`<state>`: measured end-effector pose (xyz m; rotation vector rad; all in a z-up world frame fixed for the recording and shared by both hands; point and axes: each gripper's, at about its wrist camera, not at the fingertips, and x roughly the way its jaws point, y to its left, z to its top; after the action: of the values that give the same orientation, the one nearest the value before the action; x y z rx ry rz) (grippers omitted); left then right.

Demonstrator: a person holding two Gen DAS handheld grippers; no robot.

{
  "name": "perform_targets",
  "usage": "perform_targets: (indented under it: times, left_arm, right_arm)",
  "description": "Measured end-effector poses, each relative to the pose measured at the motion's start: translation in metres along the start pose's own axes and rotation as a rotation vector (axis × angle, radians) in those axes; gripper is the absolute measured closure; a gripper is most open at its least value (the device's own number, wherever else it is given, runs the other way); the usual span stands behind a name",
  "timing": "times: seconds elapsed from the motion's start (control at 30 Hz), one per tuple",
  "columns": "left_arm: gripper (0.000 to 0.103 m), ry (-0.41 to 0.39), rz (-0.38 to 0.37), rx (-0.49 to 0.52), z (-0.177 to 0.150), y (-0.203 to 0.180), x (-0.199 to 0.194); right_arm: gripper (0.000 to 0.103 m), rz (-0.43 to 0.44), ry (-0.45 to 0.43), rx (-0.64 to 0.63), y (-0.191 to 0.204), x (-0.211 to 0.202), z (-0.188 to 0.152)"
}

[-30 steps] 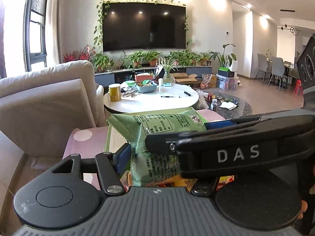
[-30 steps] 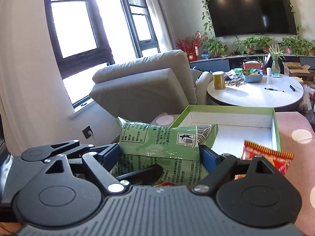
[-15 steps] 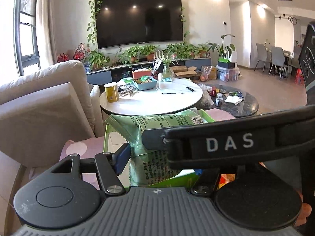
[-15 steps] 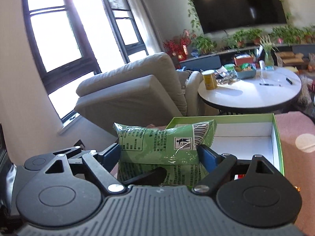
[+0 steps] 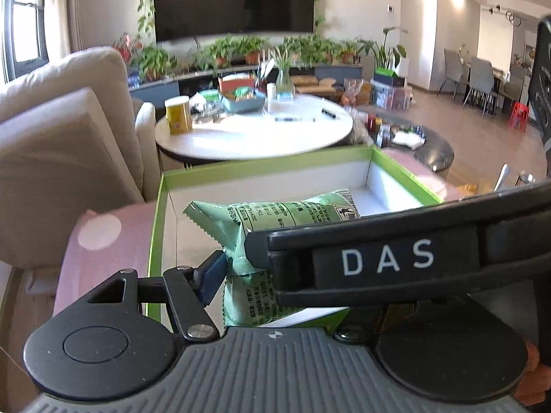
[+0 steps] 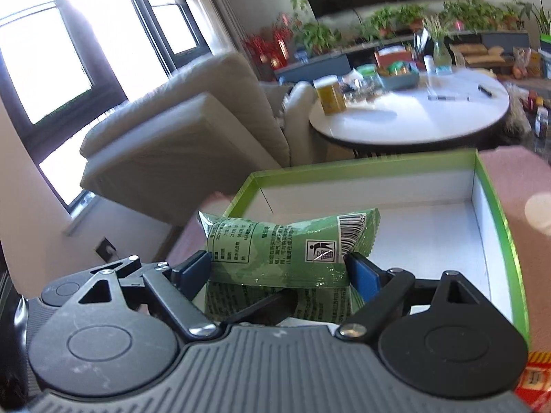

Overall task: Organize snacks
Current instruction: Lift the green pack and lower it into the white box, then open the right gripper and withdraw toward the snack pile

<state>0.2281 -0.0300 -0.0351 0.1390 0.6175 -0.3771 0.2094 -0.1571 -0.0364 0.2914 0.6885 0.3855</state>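
- The right hand-held gripper (image 6: 277, 268) pinches a green snack bag (image 6: 292, 246) across its width, one blue pad pressed into each side, so the bag bulges between them.
- The same green snack bag (image 5: 275, 220) shows in the left wrist view, hanging over the open green-rimmed box (image 5: 156, 213), whose white floor is bare where it shows.
- The left hand-held gripper (image 5: 275, 272) has just been opening its jaws. Its near blue pad (image 5: 213, 277) sits at the bag's lower edge; the other pad is hidden behind the right gripper's black arm marked "DAS" (image 5: 387, 258), so I cannot tell whether it still pinches the bag.
- The box (image 6: 499, 213) rests on a pink surface with pale dots (image 6: 516, 179).
- A red snack packet (image 6: 535, 377) lies at the lower right corner of the right wrist view, outside the box.
- Beyond stand a beige sofa (image 6: 179, 130) and a round white table (image 6: 413, 117) carrying a yellow canister (image 6: 330, 94).
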Motion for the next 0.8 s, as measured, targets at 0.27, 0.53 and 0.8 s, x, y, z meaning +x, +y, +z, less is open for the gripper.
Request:
perform_targets:
  times: [0.27, 0.53, 0.8]
  left_arm:
    - [0.037, 0.053, -0.006, -0.085, -0.009, 0.01, 0.007]
    - [0.038, 0.044, -0.004, -0.161, -0.018, 0.011, 0.001]
    - [0.04, 0.037, -0.011, -0.173, -0.025, 0.004, -0.012]
  right_arm:
    - [0.021, -0.017, 0.062, -0.033, 0.008, 0.006, -0.011]
    - [0.021, 0.017, 0.105, -0.024, 0.008, 0.011, -0.01]
    - [0.021, 0.019, 0.12, -0.042, 0.007, 0.007, -0.014]
